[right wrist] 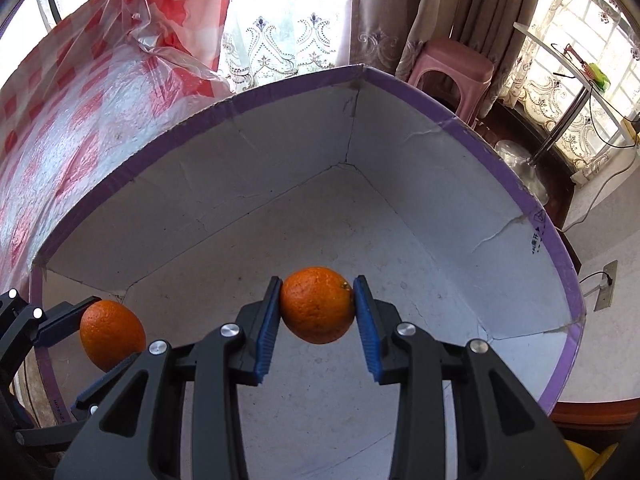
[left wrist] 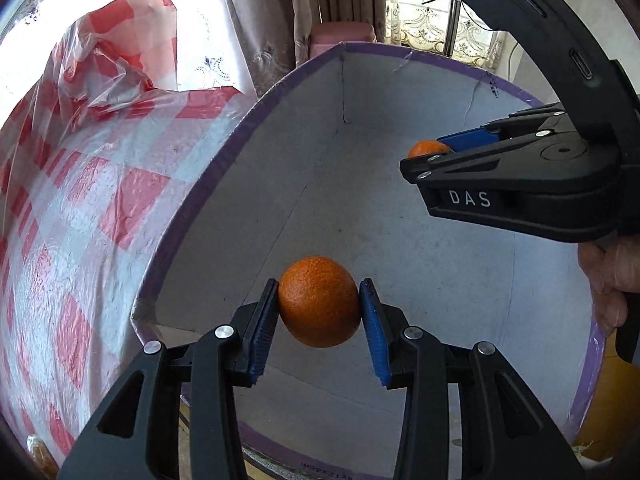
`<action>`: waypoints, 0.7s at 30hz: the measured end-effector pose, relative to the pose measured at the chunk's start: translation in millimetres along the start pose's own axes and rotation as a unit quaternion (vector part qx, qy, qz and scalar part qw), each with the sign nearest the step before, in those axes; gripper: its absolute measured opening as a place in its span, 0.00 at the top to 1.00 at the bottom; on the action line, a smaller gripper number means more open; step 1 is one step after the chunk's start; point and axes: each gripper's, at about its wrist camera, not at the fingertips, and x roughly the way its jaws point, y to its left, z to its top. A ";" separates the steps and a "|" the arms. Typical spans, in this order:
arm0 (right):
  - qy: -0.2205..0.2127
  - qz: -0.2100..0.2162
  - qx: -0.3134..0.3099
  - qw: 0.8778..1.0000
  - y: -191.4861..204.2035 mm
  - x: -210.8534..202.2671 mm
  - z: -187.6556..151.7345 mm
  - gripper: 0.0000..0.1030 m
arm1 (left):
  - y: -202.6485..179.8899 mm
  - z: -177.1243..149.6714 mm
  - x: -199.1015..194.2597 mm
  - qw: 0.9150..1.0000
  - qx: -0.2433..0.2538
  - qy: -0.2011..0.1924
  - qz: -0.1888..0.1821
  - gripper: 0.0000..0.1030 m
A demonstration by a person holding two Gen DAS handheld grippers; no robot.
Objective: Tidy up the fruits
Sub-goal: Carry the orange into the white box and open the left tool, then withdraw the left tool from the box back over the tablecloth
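Both hand-held grippers angled down over white box [right wrist: 248, 184], left hand-held gripper [left wrist: 319, 306] and right hand-held gripper [right wrist: 316, 305] each clamping an orange [left wrist: 319, 306].

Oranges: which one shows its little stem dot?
The orange in the right tool; its stem dot sits by the right pad. The orange in the left tool shows only plain peel.

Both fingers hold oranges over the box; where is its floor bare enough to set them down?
The whole box floor shows bare, from the far corner to the near edge. The only crowding is above it, where the left gripper and right gripper hold their oranges.
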 end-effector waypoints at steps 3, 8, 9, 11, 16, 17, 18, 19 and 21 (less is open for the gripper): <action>0.002 -0.006 -0.009 1.000 2.7 2.4 -0.7 0.64 | 3.5 -1.1 5.4 1.000 -0.008 0.007 -0.003 0.62; -0.002 -0.012 -0.009 1.000 4.1 0.9 0.6 0.38 | 4.9 0.6 8.3 1.000 -0.006 0.006 0.001 0.56; -0.001 -0.013 -0.010 1.000 4.2 0.8 0.2 0.35 | 5.6 1.2 8.7 1.000 -0.007 0.005 0.000 0.56; 0.001 -0.012 -0.013 1.000 4.8 0.9 -0.4 0.33 | 6.1 1.4 8.4 1.000 -0.009 0.003 0.000 0.51; -0.013 -0.019 -0.006 1.000 2.3 -5.8 -0.7 0.23 | 5.6 -0.4 0.0 1.000 -0.015 -0.013 0.000 0.26; -0.016 -0.021 -0.004 1.000 1.4 -7.4 -0.8 0.22 | 6.3 -0.5 -1.7 1.000 -0.017 -0.016 -0.001 0.26; -0.019 -0.023 -0.001 1.000 0.7 -9.5 -0.8 0.22 | 7.1 -1.0 -4.0 1.000 -0.018 -0.020 0.000 0.26; -0.025 -0.025 0.003 0.999 -0.4 -12.4 -0.8 0.22 | 6.1 -1.6 -7.9 0.999 -0.020 -0.026 0.001 0.25; -0.042 -0.027 0.016 0.999 -3.4 -21.3 0.1 0.22 | 6.0 -2.0 -18.1 0.999 -0.020 -0.046 0.004 0.22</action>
